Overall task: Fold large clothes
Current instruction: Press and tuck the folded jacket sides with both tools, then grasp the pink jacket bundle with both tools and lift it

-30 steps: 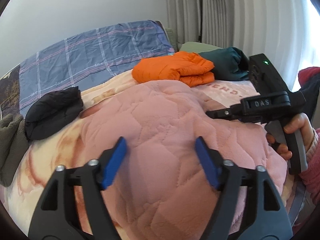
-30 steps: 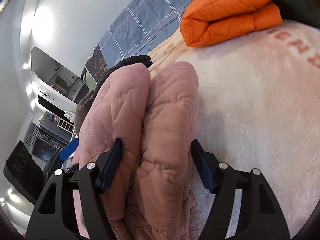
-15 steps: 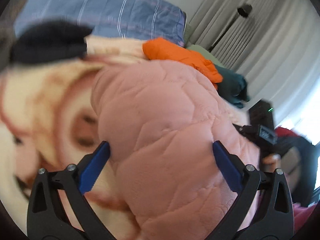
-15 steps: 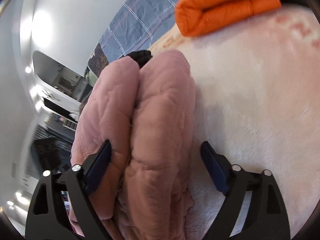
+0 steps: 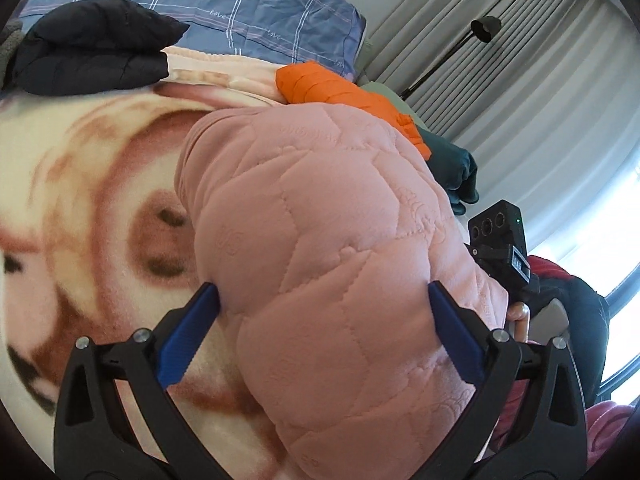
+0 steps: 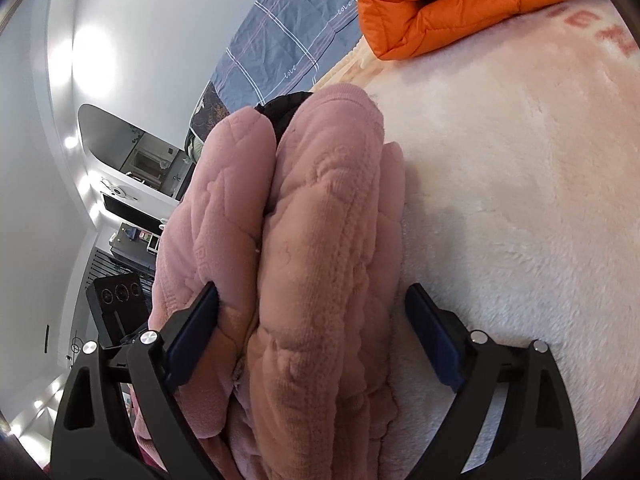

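A thick pink quilted garment (image 5: 320, 240) lies folded in a bulky bundle on the bed's pale plush blanket (image 5: 80, 184). My left gripper (image 5: 320, 328) is wide open and straddles one end of the bundle, blue pads on either side. My right gripper (image 6: 316, 336) is wide open around the other end of the pink garment (image 6: 312, 264), where its stacked folded layers show edge-on; the left pad touches the fabric. The right gripper's body also shows in the left wrist view (image 5: 504, 248), beyond the bundle.
A folded orange puffer jacket (image 6: 460, 4) lies at the far side of the blanket, with a dark teal garment (image 5: 456, 168) beside it. A black folded jacket (image 5: 88, 56) lies at the far left. A blue plaid sheet (image 5: 240, 4), curtains and a floor lamp (image 5: 480, 32) are behind.
Both grippers opened wider and pushed in around the pink bundle's ends. The left gripper dropped lower and tilted, coming closer to the garment.
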Motion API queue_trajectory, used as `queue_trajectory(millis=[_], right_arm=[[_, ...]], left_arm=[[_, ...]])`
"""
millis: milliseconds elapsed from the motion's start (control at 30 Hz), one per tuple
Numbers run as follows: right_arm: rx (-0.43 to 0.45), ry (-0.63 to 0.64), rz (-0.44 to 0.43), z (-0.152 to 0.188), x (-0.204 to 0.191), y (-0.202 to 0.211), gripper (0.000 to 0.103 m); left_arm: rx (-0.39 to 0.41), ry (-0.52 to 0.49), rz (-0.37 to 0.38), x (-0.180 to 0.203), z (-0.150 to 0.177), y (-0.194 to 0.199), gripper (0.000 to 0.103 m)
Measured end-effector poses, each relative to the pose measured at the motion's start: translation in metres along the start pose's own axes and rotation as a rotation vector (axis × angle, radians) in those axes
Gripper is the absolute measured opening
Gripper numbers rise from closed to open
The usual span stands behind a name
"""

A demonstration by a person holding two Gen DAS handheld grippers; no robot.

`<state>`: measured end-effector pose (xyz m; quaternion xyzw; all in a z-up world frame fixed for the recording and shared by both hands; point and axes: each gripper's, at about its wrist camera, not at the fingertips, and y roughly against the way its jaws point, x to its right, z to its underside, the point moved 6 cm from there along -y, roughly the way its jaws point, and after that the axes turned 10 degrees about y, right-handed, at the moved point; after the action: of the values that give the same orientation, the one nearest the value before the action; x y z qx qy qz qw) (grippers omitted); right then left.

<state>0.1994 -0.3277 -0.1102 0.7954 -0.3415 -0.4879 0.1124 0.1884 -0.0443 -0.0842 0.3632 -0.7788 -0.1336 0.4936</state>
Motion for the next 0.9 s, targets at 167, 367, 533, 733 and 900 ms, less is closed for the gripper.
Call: queue_trajectory(millis=[167,367,533,733,900], right_arm=[[-0.006,-0.010,0.004,-0.001,0.002,-0.001,0.092],[0.005,0.021,0.006,-0.002,-0.008,0.002,0.084],[0.021,0.052,0.017,0.002,-0.016,0.008,0.074],[0.039,0.043,-0.001,0.008,-0.013,0.013,0.074],[0.045,0.043,-0.007,0.011,-0.009,0.020,0.074]], left_arm=[[0.003,0.017,0.031,-0.004,-0.002,-0.003,0.101],[-0.020,0.061,0.058,-0.010,-0.005,-0.007,0.101],[0.011,0.047,0.043,-0.006,-0.001,-0.003,0.101],[0.020,0.059,0.035,-0.004,0.005,0.010,0.101],[0.004,0.163,0.067,-0.018,0.020,0.026,0.101]])
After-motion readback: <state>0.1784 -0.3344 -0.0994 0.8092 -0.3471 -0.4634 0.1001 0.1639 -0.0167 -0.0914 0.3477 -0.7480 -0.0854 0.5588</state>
